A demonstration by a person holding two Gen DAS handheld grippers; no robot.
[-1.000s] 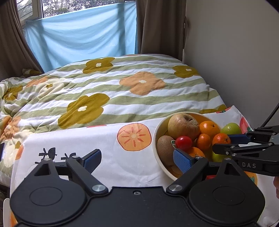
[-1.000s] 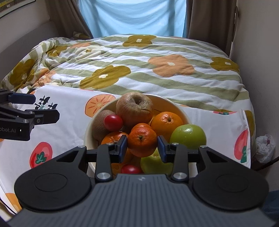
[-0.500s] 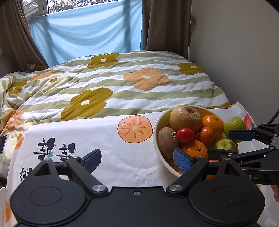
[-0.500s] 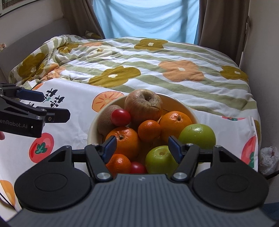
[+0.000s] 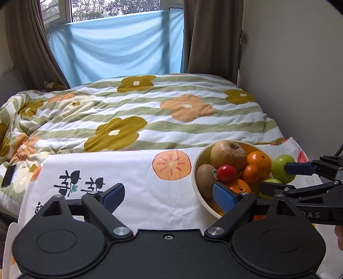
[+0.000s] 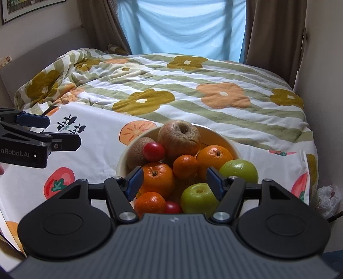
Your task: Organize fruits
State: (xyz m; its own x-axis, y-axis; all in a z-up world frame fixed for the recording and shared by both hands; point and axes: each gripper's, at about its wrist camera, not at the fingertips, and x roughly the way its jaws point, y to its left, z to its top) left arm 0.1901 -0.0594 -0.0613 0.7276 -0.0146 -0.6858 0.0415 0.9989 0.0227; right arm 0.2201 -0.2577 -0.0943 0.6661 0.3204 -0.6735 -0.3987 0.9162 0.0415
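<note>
Moved: right gripper (image 6: 173,182) jaws have just been opening, releasing small orange tangerine (image 6: 184,163) into cream round bowl (image 6: 232,148).
Left gripper (image 5: 165,193): standing apart, holding nothing, hovering over white fruit-print cloth (image 5: 139,182).

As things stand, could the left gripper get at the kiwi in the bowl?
Probably yes. The left gripper is open beside the bowl, and the kiwi lies against the bowl's near-left wall, exposed on top. The right gripper hovers over the oranges, further right.

soft daylight through the window (image 5: 111,10); sharp frames, fisheye-bent edges.
</note>
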